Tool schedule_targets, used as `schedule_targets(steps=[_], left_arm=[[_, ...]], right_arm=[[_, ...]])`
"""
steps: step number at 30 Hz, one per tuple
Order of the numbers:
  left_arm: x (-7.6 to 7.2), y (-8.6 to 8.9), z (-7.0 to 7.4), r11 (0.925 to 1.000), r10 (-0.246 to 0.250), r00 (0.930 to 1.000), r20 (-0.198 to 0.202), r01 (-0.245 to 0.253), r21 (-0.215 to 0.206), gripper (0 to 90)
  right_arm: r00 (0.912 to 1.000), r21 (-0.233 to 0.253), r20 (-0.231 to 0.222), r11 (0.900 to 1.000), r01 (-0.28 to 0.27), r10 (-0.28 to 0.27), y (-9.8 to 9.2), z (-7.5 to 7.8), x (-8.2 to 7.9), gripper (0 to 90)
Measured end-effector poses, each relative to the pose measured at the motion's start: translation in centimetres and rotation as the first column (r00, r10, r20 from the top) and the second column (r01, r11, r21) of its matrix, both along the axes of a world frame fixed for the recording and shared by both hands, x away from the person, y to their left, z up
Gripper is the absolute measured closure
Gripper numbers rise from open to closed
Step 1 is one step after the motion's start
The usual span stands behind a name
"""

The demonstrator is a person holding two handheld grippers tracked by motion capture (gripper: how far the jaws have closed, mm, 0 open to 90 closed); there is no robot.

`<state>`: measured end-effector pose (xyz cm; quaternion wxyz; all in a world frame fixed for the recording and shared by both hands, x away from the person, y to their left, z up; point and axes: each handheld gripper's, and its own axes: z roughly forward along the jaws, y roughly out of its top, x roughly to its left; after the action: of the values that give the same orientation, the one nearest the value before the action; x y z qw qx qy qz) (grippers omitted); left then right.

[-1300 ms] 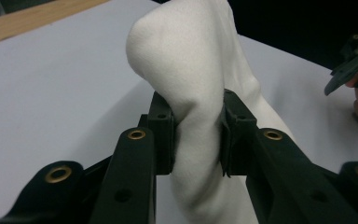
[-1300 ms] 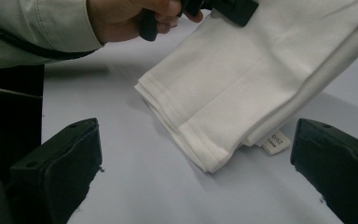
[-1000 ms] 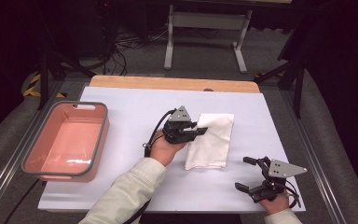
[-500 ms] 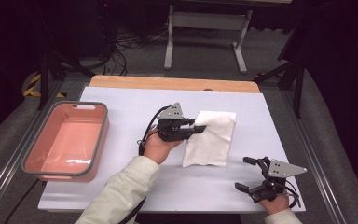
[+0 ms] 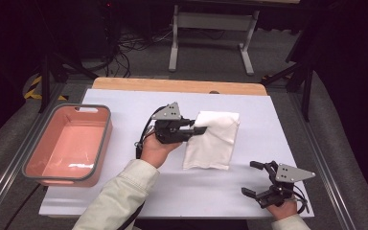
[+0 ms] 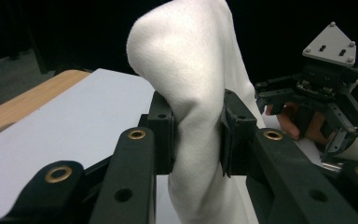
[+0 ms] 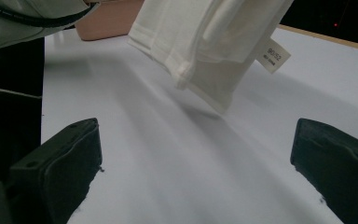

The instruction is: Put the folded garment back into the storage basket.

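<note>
The cloth (image 6: 186,93) is pinched by the left tongs (image 6: 196,135) for lifting off the bench (image 5: 124,103), while the right tongs (image 5: 261,184), near the cloth, are held wide, ready.

Bright table (image 5: 124,191), dark surroundings.

Lit evenly from overhead, with the white surface nearly washed out along the near edge and no hard glare. Soft, faint shadows under the cloth (image 5: 213,139) and beside the pink tub (image 5: 103,139). Background beyond the far edge sunk in near-black, with slight purple noise. Softly blurred close up in the left gripper view: the jaws and the fuzzy weave of the cloth (image 6: 191,93). Sharp on the cloth's label (image 7: 272,54) in the right gripper view; a diffuse shadow spread beneath the cloth (image 7: 191,42).
</note>
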<state>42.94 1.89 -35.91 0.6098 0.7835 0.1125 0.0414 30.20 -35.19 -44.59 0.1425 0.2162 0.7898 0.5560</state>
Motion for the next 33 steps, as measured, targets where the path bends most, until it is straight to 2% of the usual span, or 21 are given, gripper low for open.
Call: schedule_targets(steps=[10,33], left_arm=[[-0.4,2.5,1.0,0.9989,0.04,0.9988,0.029,-0.041,0.023,70.5],[-1.3,8.1,3.4,0.9899,0.124,0.991,0.05,-0.127,0.062,70.5]], right_arm=[[1.0,-0.004,-0.002,1.0,0.001,-0.001,0.0,0.0,0.0,2.3],[1.0,-0.01,-0.004,1.0,0.006,-0.006,0.1,-0.1,0.1,2.4]])
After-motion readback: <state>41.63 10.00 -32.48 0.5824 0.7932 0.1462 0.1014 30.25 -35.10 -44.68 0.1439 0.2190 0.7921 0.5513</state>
